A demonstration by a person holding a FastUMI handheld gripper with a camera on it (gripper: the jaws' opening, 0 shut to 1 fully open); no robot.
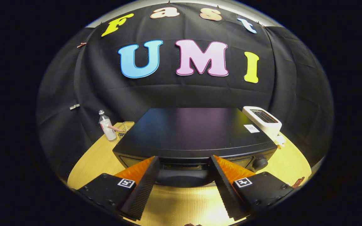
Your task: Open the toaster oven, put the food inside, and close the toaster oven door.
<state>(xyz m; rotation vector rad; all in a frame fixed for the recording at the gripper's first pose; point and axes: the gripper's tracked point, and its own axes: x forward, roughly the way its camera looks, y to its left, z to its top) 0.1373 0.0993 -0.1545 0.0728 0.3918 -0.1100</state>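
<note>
The gripper (183, 163) comes at the black, flat-topped metal toaster oven (193, 131) from above its front edge, fingers spread wide and gripping nothing, one to either side of the dark curved door handle (181, 177). To open the door cleanly, it should probably close on the middle of that handle and pull outward and down along the hinge arc. The food is hard to make out; a small reddish-brown piece (298, 181) beside the right finger may be it. The oven stands on a pale wooden table (174, 201), with a clear plastic bottle (107, 125) and a white slot toaster (262, 118) behind it.
</note>
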